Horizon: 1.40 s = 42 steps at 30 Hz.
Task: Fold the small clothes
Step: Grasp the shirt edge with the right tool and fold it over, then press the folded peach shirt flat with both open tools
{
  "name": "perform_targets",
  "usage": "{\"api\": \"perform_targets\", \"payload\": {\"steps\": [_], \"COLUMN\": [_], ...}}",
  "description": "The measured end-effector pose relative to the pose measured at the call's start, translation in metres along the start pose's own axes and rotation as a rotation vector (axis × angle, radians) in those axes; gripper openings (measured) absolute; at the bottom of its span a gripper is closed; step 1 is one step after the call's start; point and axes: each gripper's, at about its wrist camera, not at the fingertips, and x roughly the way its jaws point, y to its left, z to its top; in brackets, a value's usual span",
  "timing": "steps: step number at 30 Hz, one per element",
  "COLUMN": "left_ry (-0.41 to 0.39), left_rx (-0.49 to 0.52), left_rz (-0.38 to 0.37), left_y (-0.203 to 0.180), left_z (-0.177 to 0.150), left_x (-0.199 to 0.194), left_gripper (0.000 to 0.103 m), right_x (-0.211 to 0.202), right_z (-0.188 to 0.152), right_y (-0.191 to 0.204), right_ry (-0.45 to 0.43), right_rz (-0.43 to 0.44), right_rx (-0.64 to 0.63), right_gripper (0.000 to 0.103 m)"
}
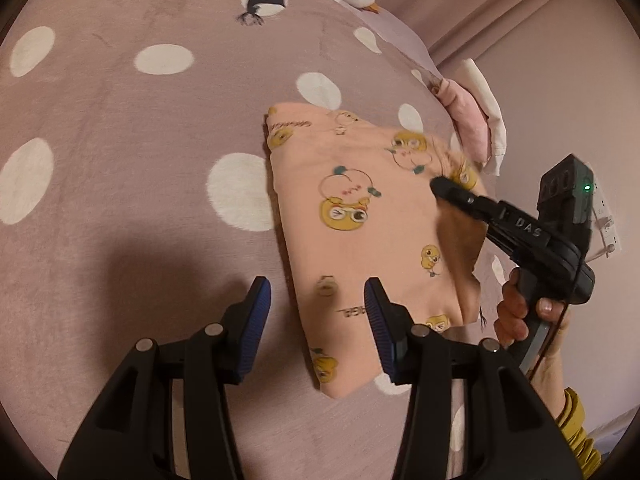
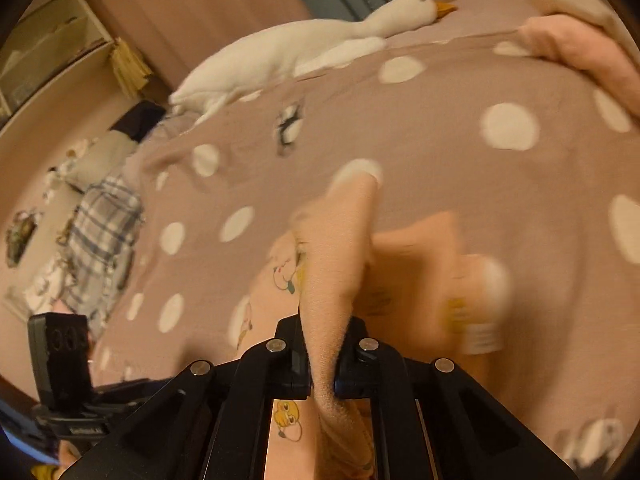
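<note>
1. The peach garment (image 1: pixel 372 216), printed with yellow ducks, lies on the dotted pink blanket (image 1: pixel 120 140). It is already partly folded: its left edge is a doubled, rounded fold and the whole forms a rough rectangle.
2. The right gripper (image 2: pixel 322 360) is pressed together on a ridge of this garment's cloth; the right wrist view shows fabric pinched between the two pads and rising out of them in a lifted peak.
3. From the left wrist view, the right gripper comes in from the right over the garment's far right part, and the cloth under it stands up off the blanket, casting a shadow.
4. The left gripper (image 1: pixel 318 312) is spread and holds nothing. Its right pad hovers above the garment's near edge and its left pad above bare blanket; I cannot tell whether either touches.
5. Judged from this, one fold is done and a second is just starting, with the right side taken up to carry across.
6. Left to do: lay that flap over, flatten it, and probably fold once more.
7. A pink and white pile (image 1: pixel 476 128) lies beyond the right gripper, possibly finished clothes. A white plush goose (image 2: pixel 320 48) rests far ahead.
</note>
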Motion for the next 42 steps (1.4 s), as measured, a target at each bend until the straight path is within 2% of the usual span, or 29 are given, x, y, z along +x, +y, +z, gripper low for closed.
{"api": "perform_targets", "payload": {"steps": [4,8,11,14,16,18,20,22,25,27,29,33,38,40,42], "left_ry": [0.02,0.023,0.004,-0.001,0.016,0.033,0.042,0.045,0.057,0.061,0.048,-0.015,-0.048,-0.051,-0.015], "left_rx": [0.025,0.064,0.105,0.13,0.162,0.178,0.184,0.199,0.219,0.208,0.198,0.202,0.198,0.197,0.187], "left_rz": [-0.009,-0.007,0.016,0.033,0.071,0.101,0.116,0.13,0.144,0.138,0.123,0.13,0.158,0.143,0.117], "left_y": [-0.015,-0.034,-0.044,-0.045,-0.045,-0.043,-0.04,-0.039,-0.037,-0.034,-0.034,-0.038,-0.041,-0.044,-0.045], "left_z": [0.007,0.012,0.014,0.013,0.01,0.009,0.008,0.007,0.005,0.007,0.01,0.029,0.062,0.076,0.089], "left_x": [0.015,0.028,0.034,0.039,0.046,0.053,0.058,0.06,0.062,0.06,0.052,0.04,0.055,0.064,0.081], "left_gripper": [0.048,0.048,0.048,0.048,0.048,0.047,0.047,0.047,0.048,0.048,0.048,0.048,0.048,0.046,0.044], "right_x": [0.007,0.023,0.012,-0.012,-0.032,-0.043,-0.044,-0.039,-0.017,0.003,0.004,-0.005,-0.006,-0.005,0.002], "right_z": [-0.01,-0.015,-0.012,-0.01,-0.013,-0.019,-0.03,-0.045,-0.067,-0.075,-0.074,-0.067,-0.07,-0.072,-0.074], "right_y": [-0.029,-0.047,-0.05,-0.051,-0.046,-0.038,-0.022,-0.003,0.015,0.016,0.02,0.036,0.05,0.062,0.066], "right_ry": [0.037,0.109,0.069,-0.025,-0.1,-0.12,-0.096,-0.048,0.04,0.092,0.08,0.032,0.001,-0.016,0.006], "right_rz": [-0.067,-0.036,-0.018,-0.09,-0.132,-0.07,0.004,0.03,-0.001,-0.07,-0.092,-0.07,-0.005,0.018,0.049], "right_rx": [0.048,0.132,0.173,0.17,0.137,0.092,0.034,-0.048,-0.134,-0.164,-0.183,-0.211,-0.223,-0.253,-0.255], "right_gripper": [0.008,0.01,0.018,0.03,0.031,0.031,0.031,0.03,0.029,0.028,0.028,0.028,0.028,0.028,0.028]}}
